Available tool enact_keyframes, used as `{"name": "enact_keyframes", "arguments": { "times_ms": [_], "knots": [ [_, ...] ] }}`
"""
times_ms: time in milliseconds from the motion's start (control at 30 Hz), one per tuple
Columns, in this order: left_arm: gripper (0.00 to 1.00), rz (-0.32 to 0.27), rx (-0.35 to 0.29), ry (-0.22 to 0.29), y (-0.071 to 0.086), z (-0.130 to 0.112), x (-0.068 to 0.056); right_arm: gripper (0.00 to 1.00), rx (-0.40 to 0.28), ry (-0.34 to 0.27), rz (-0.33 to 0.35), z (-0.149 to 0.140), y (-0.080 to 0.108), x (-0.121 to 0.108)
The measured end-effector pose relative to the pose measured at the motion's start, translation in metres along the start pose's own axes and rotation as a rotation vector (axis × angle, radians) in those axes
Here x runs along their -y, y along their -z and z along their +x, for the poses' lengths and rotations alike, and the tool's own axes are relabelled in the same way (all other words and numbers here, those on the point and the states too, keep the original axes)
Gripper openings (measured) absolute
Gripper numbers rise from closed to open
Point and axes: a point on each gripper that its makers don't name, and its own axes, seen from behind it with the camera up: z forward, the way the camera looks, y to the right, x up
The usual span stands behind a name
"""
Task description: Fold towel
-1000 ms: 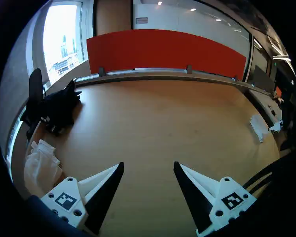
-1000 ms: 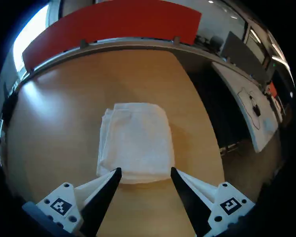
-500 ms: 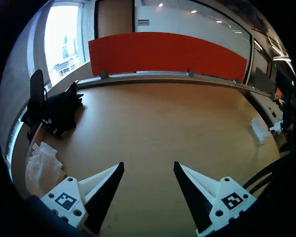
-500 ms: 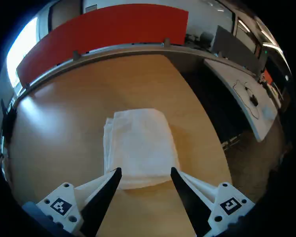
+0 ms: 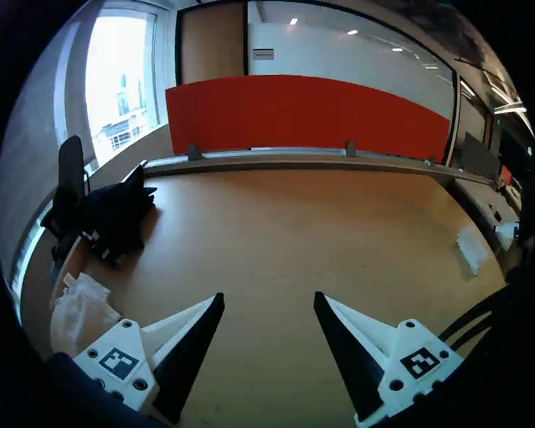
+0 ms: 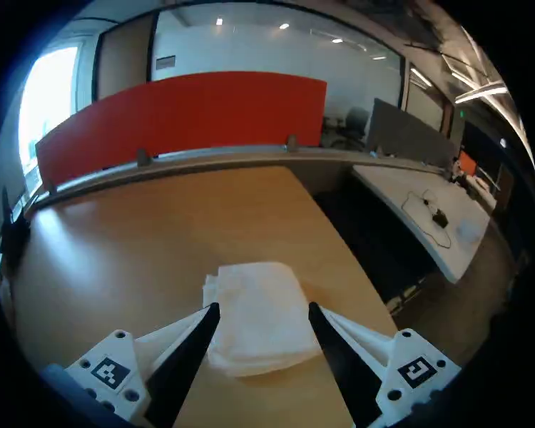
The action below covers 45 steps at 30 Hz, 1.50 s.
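one desk [image 6: 139, 228]. on it one black bag [image 5: 114, 214] and one white towel [image 6: 257, 289], folded into a thick pad near a desk edge, seen between the spread fingers of my right gripper [image 6: 262, 308]. i judge it soft, light and floppy: pinch a corner through all layers. two grippers; left gripper [image 5: 267, 296] also spread, over bare wood.

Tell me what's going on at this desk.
A person is working two handheld grippers over a wooden desk. The white towel lies folded in a neat stack near the desk's right edge. The right gripper hovers by it with fingers spread, gripping nothing. The left gripper is open too, over bare wood, with a black bag and a crumpled white bundle off to its left. The folding looks done.
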Motion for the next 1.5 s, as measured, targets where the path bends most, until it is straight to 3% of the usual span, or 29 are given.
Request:
{"name": "enact_keyframes", "arguments": {
  "times_ms": [200,500,767,1000,1300,1500],
  "knots": [
    [0.93,0.005,-0.030,-0.004,-0.003,0.014,0.004,0.96,-0.120,-0.027,0.003,0.026,0.013,0.008],
    [0.93,0.016,-0.097,-0.004,-0.009,0.037,0.008,0.96,-0.213,-0.038,0.029,0.045,0.021,0.023],
    [0.93,0.018,-0.208,0.002,-0.008,0.070,0.011,0.96,-0.338,0.017,0.016,0.080,0.036,0.034],
    [0.93,0.046,-0.320,0.010,-0.001,0.103,0.020,0.96,-0.442,0.027,0.030,0.110,0.054,0.047],
    [0.93,0.064,-0.388,0.029,0.002,0.125,0.026,0.97,-0.492,0.055,0.085,0.129,0.069,0.082],
    [0.93,0.059,-0.414,0.041,0.005,0.134,0.025,0.97,-0.514,0.041,0.140,0.142,0.078,0.119]
  ]
}}
